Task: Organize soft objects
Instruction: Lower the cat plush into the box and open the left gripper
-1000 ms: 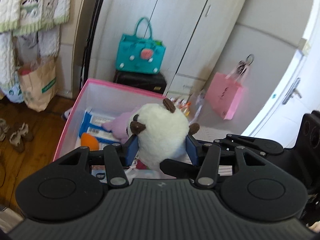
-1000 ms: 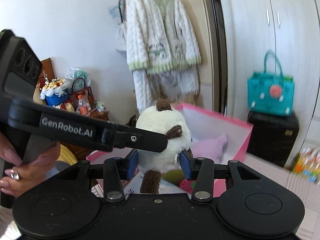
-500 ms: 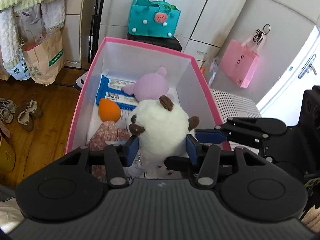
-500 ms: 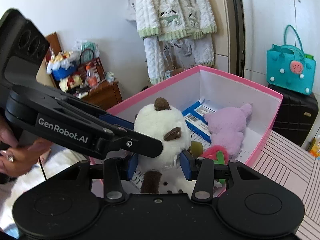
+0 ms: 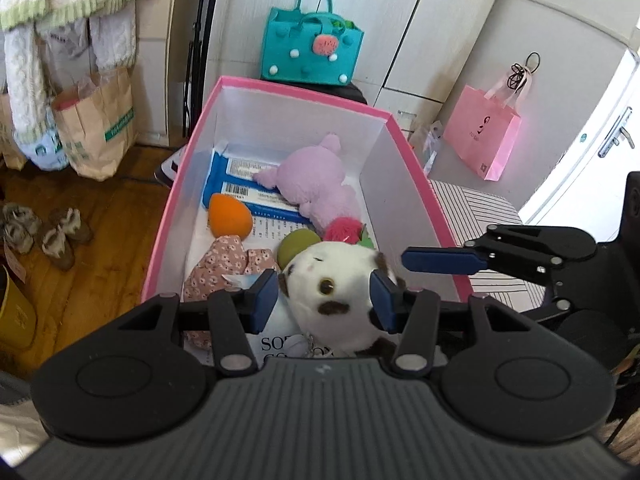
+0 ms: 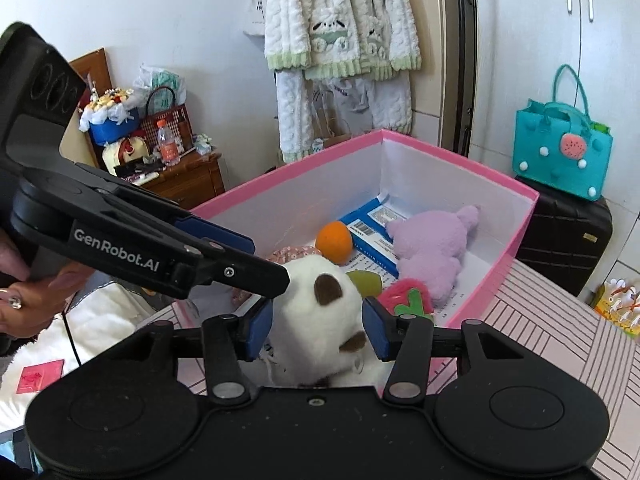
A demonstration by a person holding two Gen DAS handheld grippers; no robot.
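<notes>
Bedroom clutter rings a pink box at frame centre. Nearest, the left gripper pinches the white plush at its head, low over the box's near end. The right gripper straddles it too, jaws opening. It looks light and squashy; the round head gives the surest hold. Farther in lies a purple plush.

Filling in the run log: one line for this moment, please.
phase: placing | white plush over pink box | left gripper gripping | right gripper fingers opening, plush between
</notes>
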